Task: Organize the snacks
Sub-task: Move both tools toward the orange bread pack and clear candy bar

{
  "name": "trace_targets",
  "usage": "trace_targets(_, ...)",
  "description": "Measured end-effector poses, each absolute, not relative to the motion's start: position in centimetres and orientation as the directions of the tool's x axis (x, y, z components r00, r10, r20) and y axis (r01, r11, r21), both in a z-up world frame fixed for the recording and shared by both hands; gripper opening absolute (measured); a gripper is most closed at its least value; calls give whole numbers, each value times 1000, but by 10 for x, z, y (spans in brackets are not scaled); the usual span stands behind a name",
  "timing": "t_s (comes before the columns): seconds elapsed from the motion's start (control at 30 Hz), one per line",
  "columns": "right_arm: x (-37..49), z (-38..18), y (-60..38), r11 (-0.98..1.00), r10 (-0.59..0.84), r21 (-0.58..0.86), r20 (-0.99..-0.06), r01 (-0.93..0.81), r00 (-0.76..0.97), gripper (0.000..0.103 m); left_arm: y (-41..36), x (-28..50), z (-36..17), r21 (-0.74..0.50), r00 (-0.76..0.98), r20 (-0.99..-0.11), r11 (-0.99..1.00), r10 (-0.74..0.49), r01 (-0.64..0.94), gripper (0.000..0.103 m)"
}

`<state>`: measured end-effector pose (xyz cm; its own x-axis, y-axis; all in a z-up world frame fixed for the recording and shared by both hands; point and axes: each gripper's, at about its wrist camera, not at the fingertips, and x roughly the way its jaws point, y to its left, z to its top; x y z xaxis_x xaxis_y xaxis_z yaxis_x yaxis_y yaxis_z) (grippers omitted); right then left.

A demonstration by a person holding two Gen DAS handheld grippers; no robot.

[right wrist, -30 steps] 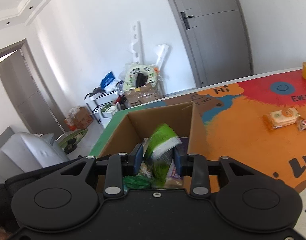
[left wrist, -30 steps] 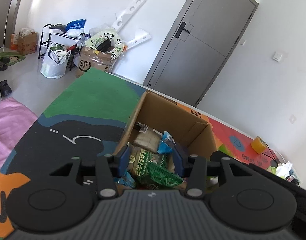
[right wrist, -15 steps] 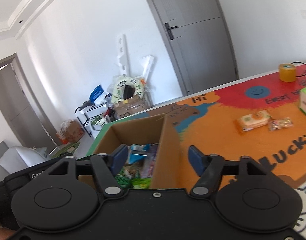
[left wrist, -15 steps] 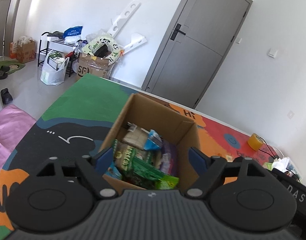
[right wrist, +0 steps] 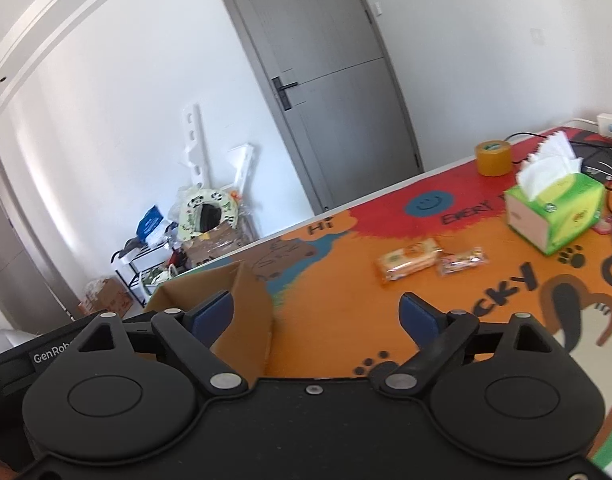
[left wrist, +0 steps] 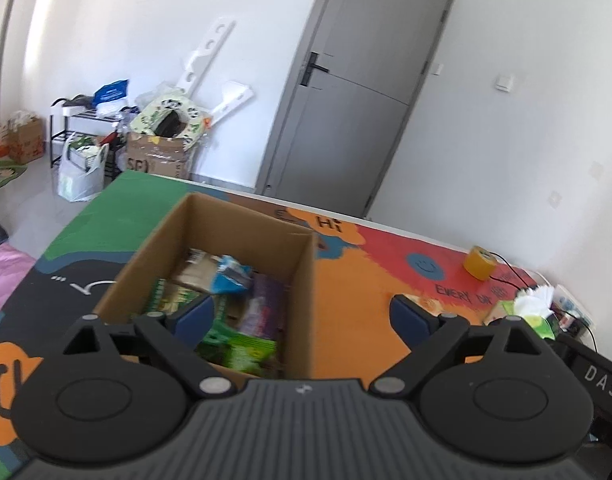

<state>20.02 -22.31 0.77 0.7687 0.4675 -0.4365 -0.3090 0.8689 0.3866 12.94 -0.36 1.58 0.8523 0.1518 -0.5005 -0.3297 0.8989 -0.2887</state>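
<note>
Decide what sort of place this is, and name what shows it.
Probably a room in a home: a grey door, a shoe rack with bags and boxes, and a cartoon-print table mat under a snack box.

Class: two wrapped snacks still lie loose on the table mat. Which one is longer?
The orange-wrapped snack is longer; the small clear-wrapped snack lies just right of it, nearer the tissue box.
</note>
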Motion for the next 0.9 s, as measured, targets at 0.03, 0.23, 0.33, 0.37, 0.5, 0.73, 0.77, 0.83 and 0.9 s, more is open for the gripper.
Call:
trace_targets(0.03, 200, 6, -228, 871, 461, 388, -437, -301, 773, 91, -8, 131, 15, -284, 850, -505, 901, 152, -330, 94)
trace_targets(0.23, 200, -3, -260, 881, 425, 399, -437, -252, 793, 95, -28, 148, 9, -270, 842, -521, 908, 143, -321, 94)
trace_targets(0.33, 204, -9, -275, 885, 407, 409, -447, -223, 797, 95, -41, 156, 5, -266, 840, -526, 913, 130, -308, 94)
trace_targets(0.37, 206, -11, -280, 885, 401, 414, -450, -212, 798, 95, -45, 158, 4, -257, 839, -529, 918, 128, -303, 94)
trace_targets(0.5, 213, -19, -294, 888, 385, 422, -462, -185, 799, 95, -62, 170, -2, -243, 834, -542, 930, 106, -276, 94)
trace_targets(0.73, 233, -34, -315, 896, 353, 423, -496, -134, 793, 95, -77, 199, -10, -247, 827, -555, 931, 92, -269, 94)
trace_targets(0.77, 235, -35, -318, 896, 349, 426, -501, -125, 792, 95, -77, 202, -12, -251, 824, -560, 929, 91, -273, 94)
trace_targets(0.83, 239, -38, -325, 898, 335, 428, -509, -105, 793, 95, -78, 210, -14, -256, 818, -569, 927, 85, -274, 94)
trace_targets(0.9, 246, -41, -332, 898, 327, 431, -518, -89, 791, 95, -81, 218, -16, -253, 814, -575, 928, 83, -273, 94)
